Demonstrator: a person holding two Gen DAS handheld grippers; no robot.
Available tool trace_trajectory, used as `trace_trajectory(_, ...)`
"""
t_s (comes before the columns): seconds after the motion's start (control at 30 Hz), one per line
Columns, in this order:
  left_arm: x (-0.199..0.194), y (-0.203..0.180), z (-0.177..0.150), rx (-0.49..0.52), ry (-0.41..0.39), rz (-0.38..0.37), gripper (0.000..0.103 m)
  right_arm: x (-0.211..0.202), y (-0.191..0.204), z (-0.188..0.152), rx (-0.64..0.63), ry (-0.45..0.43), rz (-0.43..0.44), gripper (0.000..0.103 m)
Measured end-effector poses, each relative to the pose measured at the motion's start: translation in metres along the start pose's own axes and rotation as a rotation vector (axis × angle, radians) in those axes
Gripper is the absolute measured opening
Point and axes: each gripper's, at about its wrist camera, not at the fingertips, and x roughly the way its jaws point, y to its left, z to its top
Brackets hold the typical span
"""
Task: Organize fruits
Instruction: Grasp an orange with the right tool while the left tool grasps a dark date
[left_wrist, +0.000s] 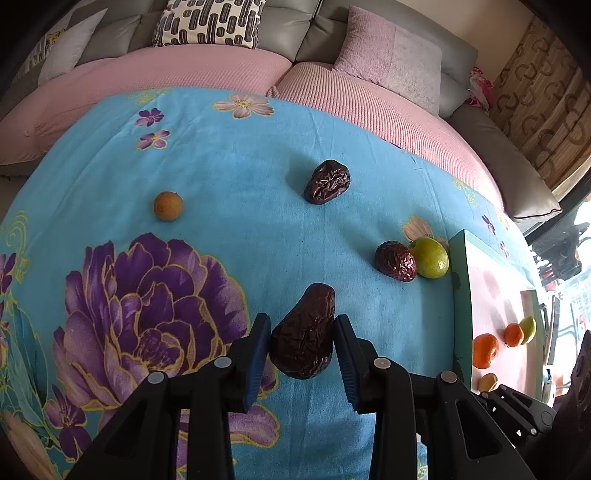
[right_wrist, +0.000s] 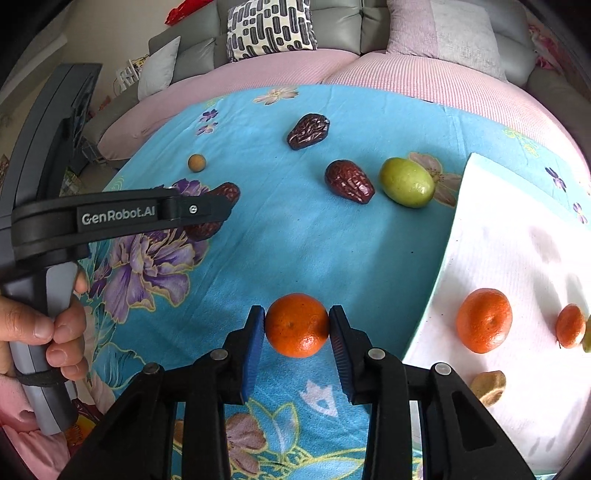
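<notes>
A tangerine (right_wrist: 296, 325) sits clenched in the right gripper (right_wrist: 296, 326) above the blue cloth (right_wrist: 332, 251), just left of the tray (right_wrist: 517, 240). The left gripper (left_wrist: 301, 334) grasps a date (left_wrist: 303, 336), farther left of the tray.

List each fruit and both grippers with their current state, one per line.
left gripper: shut on large dried date
large dried date: held between the pads
right gripper: shut on mandarin
mandarin: gripped, over the blue cloth
two loose dates: lying on the cloth
green fruit: on the cloth, beside a date
small brown fruit: alone on the cloth
white tray: holds two mandarins
</notes>
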Motion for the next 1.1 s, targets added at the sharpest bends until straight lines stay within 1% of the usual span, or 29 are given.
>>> trace_trajectory(0.13,-0.011,0.0,0.0,-0.004,-0.033,-0.003,0.038,-0.013,-0.018,0.004,0.074,-0.049,-0.035,0.037)
trace_trajectory(0.3,-0.021,-0.006,0.0,-0.006,-0.075,0.003,0.038,-0.031,-0.038,0.008,0.125,-0.104,-0.072,0.037)
trace_trajectory(0.37,-0.024,-0.012,0.0,0.012,-0.091,0.001,0.038,-0.038,-0.046,0.009,0.145,-0.12,-0.103,0.037)
trace_trajectory(0.5,-0.032,-0.034,-0.004,0.081,-0.121,-0.029,0.038,-0.052,-0.07,0.009,0.217,-0.145,-0.141,0.037)
trace_trajectory(0.63,-0.033,-0.061,-0.01,0.165,-0.135,-0.067,0.038,-0.067,-0.096,0.006,0.287,-0.158,-0.22,0.037)
trace_trajectory(0.73,-0.032,-0.086,-0.019,0.241,-0.127,-0.095,0.038,-0.078,-0.119,0.0,0.376,-0.174,-0.269,0.037)
trace_trajectory(0.9,-0.025,-0.124,-0.035,0.358,-0.102,-0.124,0.038,-0.106,-0.153,-0.014,0.47,-0.224,-0.381,0.037)
trace_trajectory(1.0,-0.02,-0.141,-0.044,0.414,-0.083,-0.137,0.038,-0.119,-0.171,-0.024,0.53,-0.236,-0.444,0.037)
trace_trajectory(1.1,-0.018,-0.153,-0.053,0.454,-0.071,-0.144,0.038,-0.129,-0.19,-0.037,0.597,-0.24,-0.475,0.037)
